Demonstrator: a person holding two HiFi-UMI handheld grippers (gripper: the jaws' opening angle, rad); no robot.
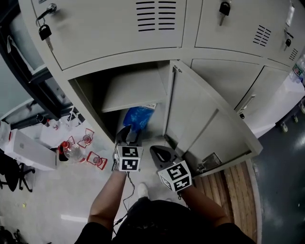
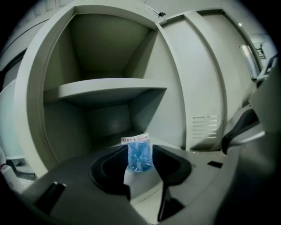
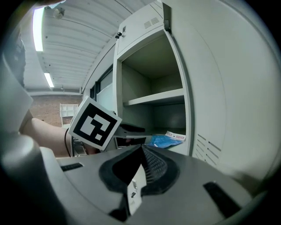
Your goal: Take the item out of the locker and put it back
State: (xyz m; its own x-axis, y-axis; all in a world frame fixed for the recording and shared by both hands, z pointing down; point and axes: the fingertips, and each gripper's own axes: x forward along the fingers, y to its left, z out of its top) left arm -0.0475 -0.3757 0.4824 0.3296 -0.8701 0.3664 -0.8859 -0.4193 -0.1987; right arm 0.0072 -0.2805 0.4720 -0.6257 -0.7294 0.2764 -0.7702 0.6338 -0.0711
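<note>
A blue plastic bag with a white header card lies on the floor of the open lower locker, below its shelf. My left gripper reaches just into the locker mouth. In the left gripper view the bag sits in the gap between the jaws, which stand apart and do not press on it, so the left gripper is open. My right gripper hangs outside, beside the swung-open door, with its jaws together and nothing in them. From the right gripper the bag shows past the left gripper's marker cube.
Upper lockers are closed, with a padlock and key hanging at the left and another at the right. On the floor to the left lie a white box, a clear bottle and red wire stands. Wooden boards lie under the door.
</note>
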